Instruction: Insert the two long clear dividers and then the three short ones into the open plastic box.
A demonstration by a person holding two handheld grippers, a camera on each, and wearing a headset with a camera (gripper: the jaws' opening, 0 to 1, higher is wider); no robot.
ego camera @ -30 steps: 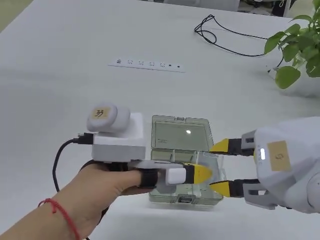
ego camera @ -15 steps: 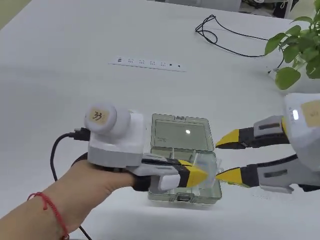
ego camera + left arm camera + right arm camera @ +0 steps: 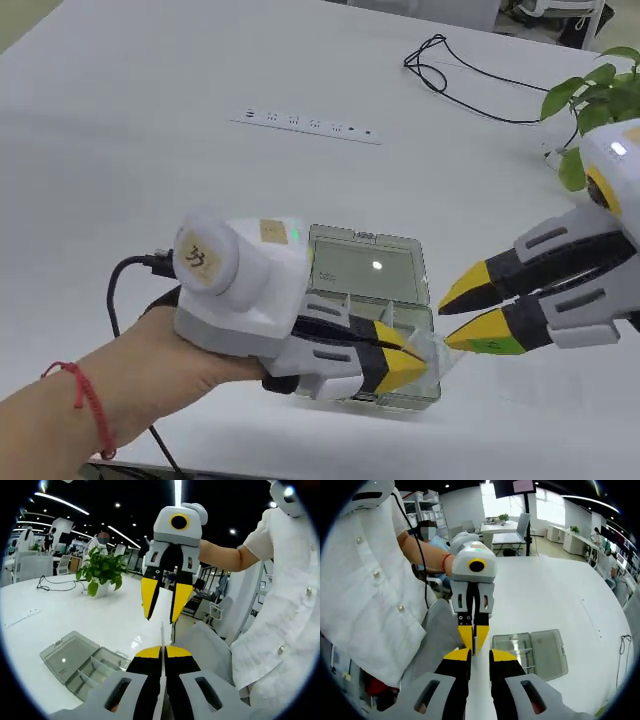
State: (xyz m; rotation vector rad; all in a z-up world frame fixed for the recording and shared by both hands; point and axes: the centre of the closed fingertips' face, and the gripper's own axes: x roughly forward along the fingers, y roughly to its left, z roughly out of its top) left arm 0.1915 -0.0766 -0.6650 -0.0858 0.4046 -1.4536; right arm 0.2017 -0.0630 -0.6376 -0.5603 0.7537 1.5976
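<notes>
Left tongs (image 3: 162,653): together, clamped on 1 thin clear divider (image 3: 161,634). In the left gripper view it sits edge-on between the yellow tips and sticks out past them. Long or short piece: can't tell.

Right tongs (image 3: 446,323): apart, nothing clamped. The 2 tools face each other nose to nose with the tips near. In the right gripper view the left tongs' closed tips point at the gap between the right pair. In the head view the divider's free end lies by the lower right tip; can't tell if they touch.

Box (image 3: 368,398): open on the white counter (image 3: 150,130), lid (image 3: 362,268) lying flat behind the tray. In the head view the left tongs overlap the tray's front and the right tongs sit off its right side. In the left gripper view the box is down-left of the tips and apart from the divider, so the divider is held in the air, not seated. Clear partitions stand in the tray; count unclear.

A hand (image 3: 185,372) holds the left tool, with a red cord (image 3: 85,405) at the wrist.

Far side of the counter:
- power strip (image 3: 305,125)
- looped black cable (image 3: 455,75)
- potted plant (image 3: 600,95) at the right edge
</notes>
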